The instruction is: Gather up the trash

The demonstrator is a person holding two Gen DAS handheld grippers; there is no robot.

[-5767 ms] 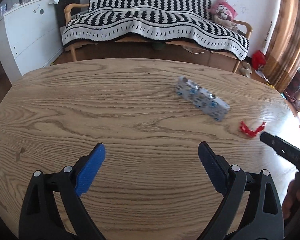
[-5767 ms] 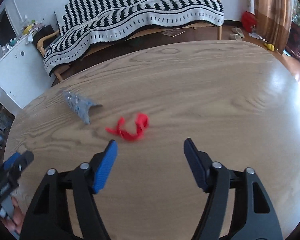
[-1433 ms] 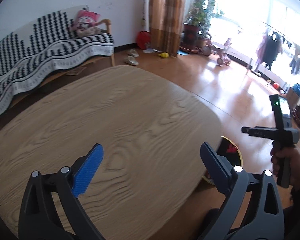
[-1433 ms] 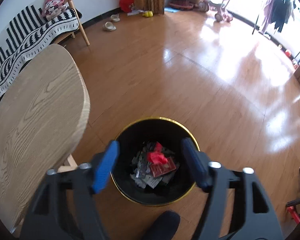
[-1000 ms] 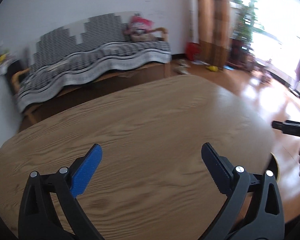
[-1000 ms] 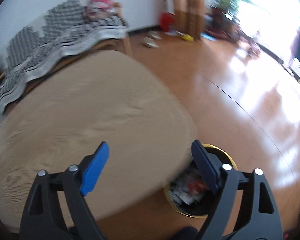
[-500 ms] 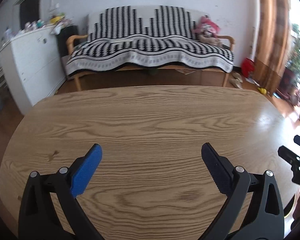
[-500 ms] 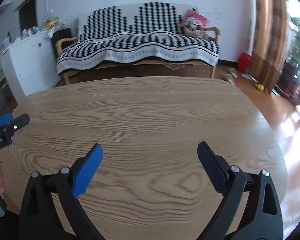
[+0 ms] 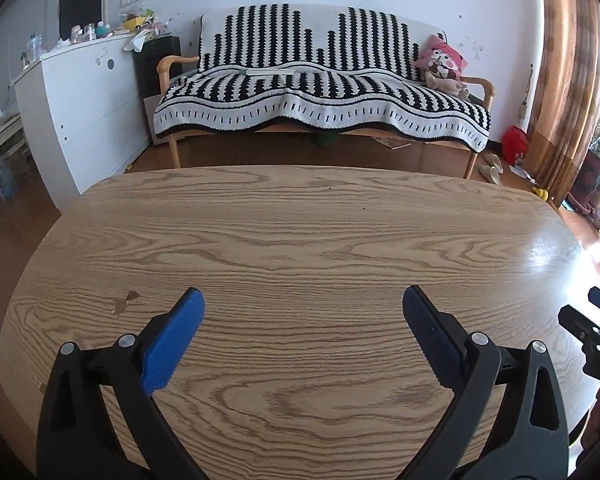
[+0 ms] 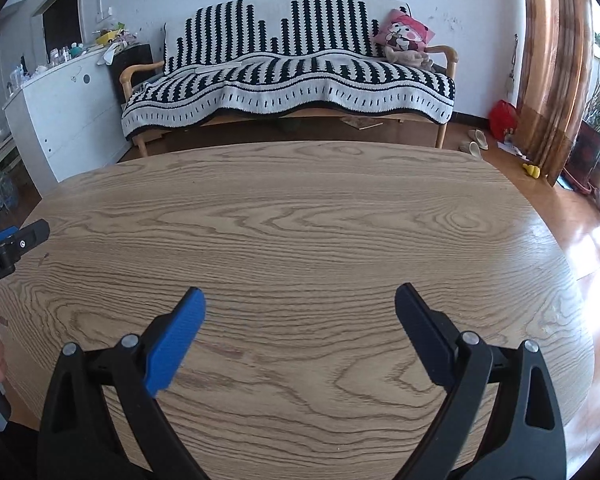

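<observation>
The oval wooden table [image 9: 300, 232] shows in both wrist views [image 10: 300, 220] with no trash on it. My left gripper [image 9: 302, 304] is open and empty, held over the near part of the table. My right gripper [image 10: 300, 304] is open and empty, also over the near part of the table. The right gripper's body shows at the right edge of the left wrist view [image 9: 596, 332]. The left gripper's body shows at the left edge of the right wrist view [image 10: 8, 248]. No trash bin is in view.
A sofa with a black and white striped cover [image 9: 324, 92] stands behind the table with a pink plush toy [image 9: 440, 62] on it. A white cabinet [image 9: 80, 104] stands at the left. Brown curtains [image 9: 568, 80] hang at the right. Slippers [image 10: 476, 140] lie on the floor.
Both grippers have swung back from the bin on the floor to face the table and sofa. The silver and red trash seen on the table earlier is gone. Both stay open.
</observation>
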